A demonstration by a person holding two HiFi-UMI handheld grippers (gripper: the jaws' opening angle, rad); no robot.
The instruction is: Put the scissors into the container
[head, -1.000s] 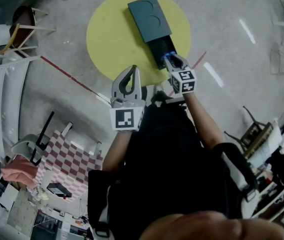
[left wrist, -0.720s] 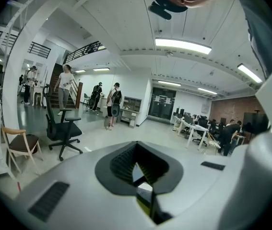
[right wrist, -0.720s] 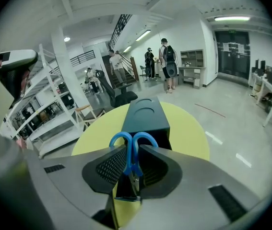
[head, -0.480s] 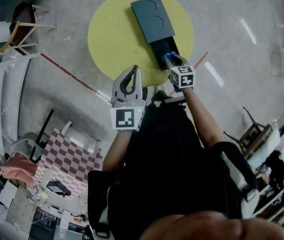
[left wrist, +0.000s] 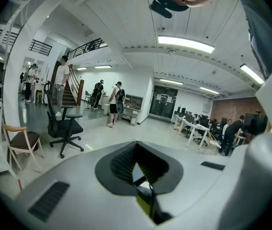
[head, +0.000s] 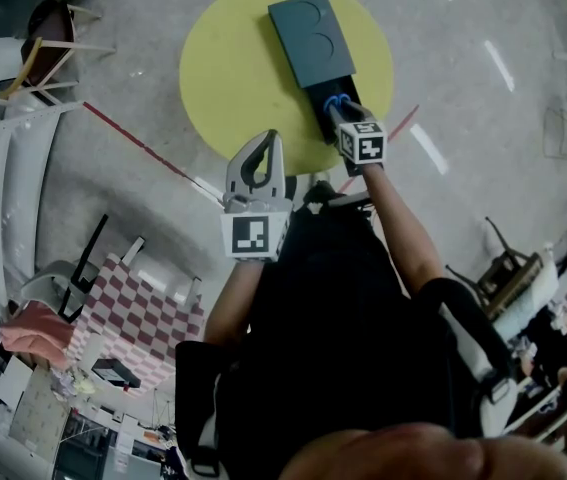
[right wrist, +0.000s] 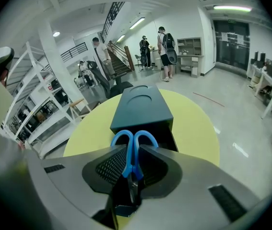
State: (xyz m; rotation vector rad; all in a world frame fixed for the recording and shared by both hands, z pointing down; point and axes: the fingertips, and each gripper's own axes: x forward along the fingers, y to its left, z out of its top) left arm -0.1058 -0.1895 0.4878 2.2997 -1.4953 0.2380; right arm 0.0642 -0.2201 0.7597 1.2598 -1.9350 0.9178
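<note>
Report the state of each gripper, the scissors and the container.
container: drawer slid out, open.
scissors: blades closed, gripped, handles at the open drawer.
right gripper: shut on the scissors.
left gripper: shut, empty.

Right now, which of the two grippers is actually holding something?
The right gripper: its jaws are clamped on blue-handled scissors at the dark container. The left gripper is shut on nothing.

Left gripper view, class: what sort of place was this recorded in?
Probably an open-plan office or lab hall: a wheeled office chair, rows of desks at far right, and a staircase behind the chair.
</note>
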